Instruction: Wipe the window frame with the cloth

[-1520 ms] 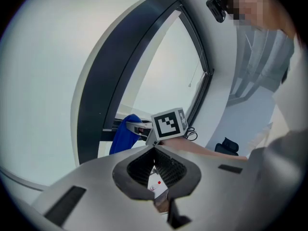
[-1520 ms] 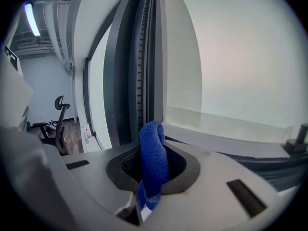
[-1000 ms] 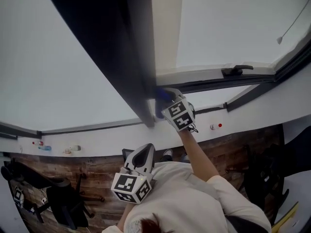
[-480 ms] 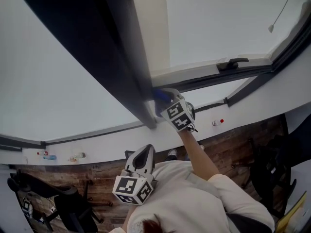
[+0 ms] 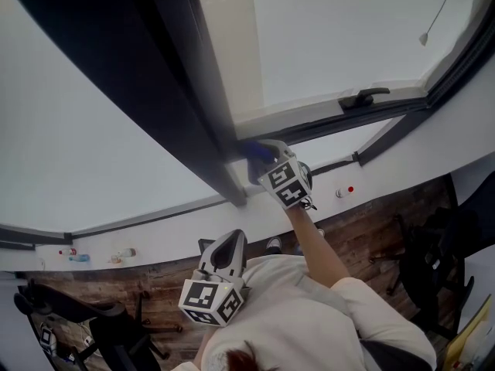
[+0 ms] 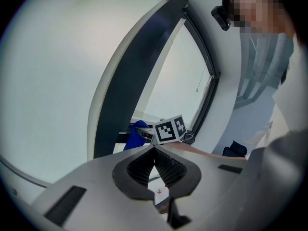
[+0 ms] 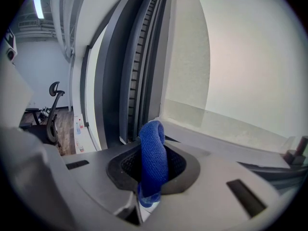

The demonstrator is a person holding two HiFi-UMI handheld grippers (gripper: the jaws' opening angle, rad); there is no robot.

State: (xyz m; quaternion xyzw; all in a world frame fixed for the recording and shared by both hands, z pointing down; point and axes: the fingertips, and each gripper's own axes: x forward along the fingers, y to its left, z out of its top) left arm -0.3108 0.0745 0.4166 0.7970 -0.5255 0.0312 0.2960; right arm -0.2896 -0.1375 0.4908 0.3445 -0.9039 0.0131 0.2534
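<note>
**Working position at the window, head view and both claw views.** I have the right claw (image 5: 264, 159) raised at arm's length to the dark grey metal window frame (image 5: 193, 99). Its jaws are clamped on a folded blue woven cloth (image 7: 153, 150), and the fold stands up between them and pokes out past the tips. The cloth sits at the corner where the frame's upright bar meets the pale lower rail (image 7: 216, 124). I cannot confirm from either view that it touches the frame. My left claw (image 6: 155, 163) hangs low in front of the person's white sleeved torso (image 5: 309, 315), well below the frame. Its jaws are brought together with nothing between them, and it points up towards the right claw. A black window handle (image 5: 362, 97) lies on the lower rail, to the right of the cloth. Beneath the window run a white sill (image 5: 155, 234) and a brown wooden floor (image 5: 363, 234). A black office chair (image 7: 54, 107) stands on the floor.
</note>
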